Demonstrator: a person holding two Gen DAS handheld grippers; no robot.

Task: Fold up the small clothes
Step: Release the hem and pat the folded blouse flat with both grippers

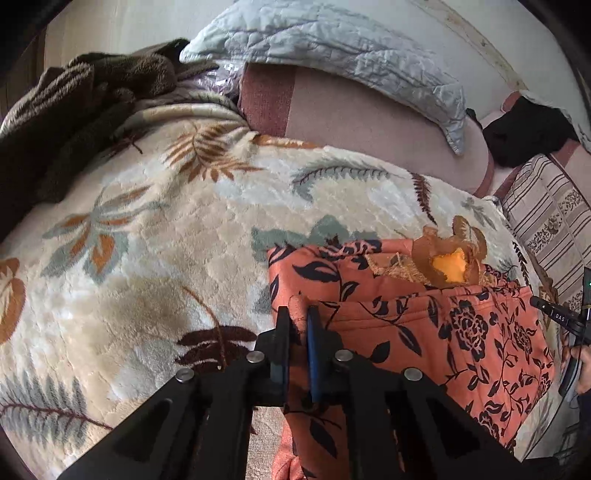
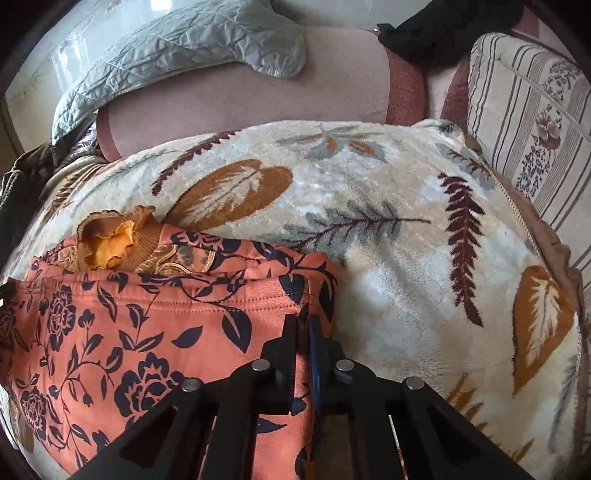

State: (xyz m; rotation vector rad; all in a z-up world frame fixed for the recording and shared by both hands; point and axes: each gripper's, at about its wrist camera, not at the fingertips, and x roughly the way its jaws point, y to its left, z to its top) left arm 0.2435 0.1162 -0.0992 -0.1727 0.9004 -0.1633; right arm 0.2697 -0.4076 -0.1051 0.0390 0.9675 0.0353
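An orange garment with a dark floral print lies on a cream leaf-patterned blanket. Its mustard frilled collar points away from me. My left gripper is shut on the garment's left corner, with a fold of orange cloth between the fingers. In the right wrist view the same garment fills the lower left, with its collar at the far edge. My right gripper is shut on the garment's right corner. The lifted edge lies folded over the garment's body.
A grey quilted cover and a pink sofa back lie beyond the blanket. A brown fleece is at far left, a striped cushion at right, and a black item at the back.
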